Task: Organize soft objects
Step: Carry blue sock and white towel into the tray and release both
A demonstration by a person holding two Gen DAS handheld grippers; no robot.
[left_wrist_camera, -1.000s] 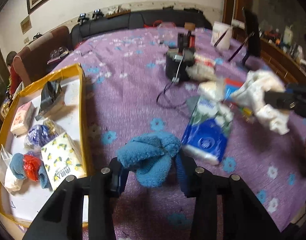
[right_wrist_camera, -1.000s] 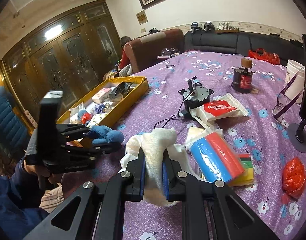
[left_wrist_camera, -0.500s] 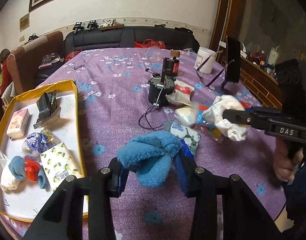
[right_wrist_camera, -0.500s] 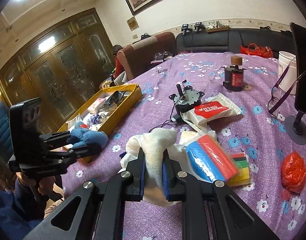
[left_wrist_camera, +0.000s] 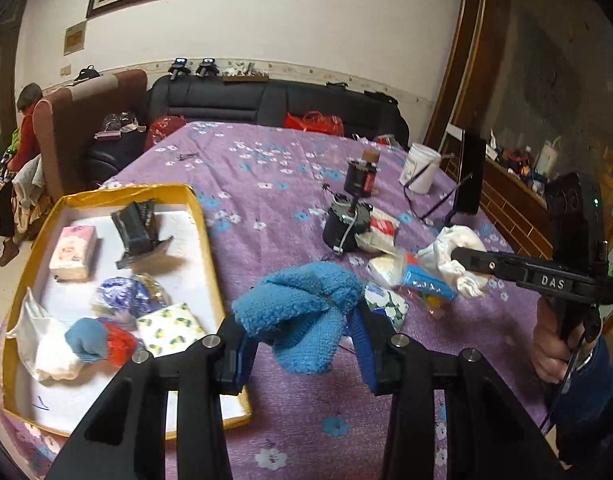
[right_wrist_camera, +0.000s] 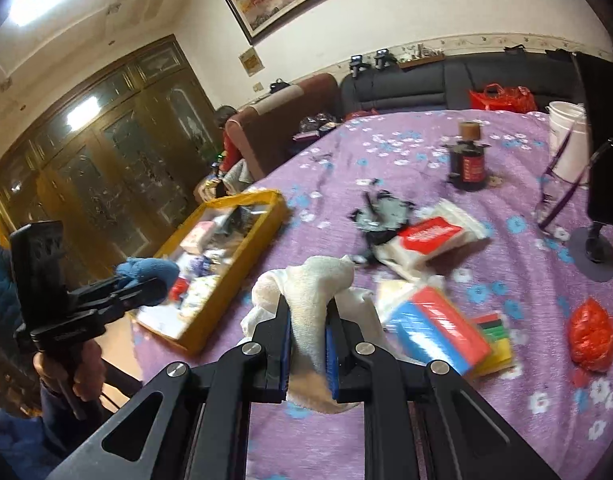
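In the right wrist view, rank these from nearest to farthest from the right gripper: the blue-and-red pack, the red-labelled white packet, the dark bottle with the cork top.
From the right gripper, shut on the white cloth:
1. Blue-and-red pack, just to its right on the table.
2. Red-labelled white packet, farther back, mid-table.
3. Dark bottle with cork top, standing upright far back, right of centre.

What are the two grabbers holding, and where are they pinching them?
The left gripper pinches a blue fluffy cloth around its bunched middle. The right gripper pinches a white cloth at a raised fold, with its ends hanging down.
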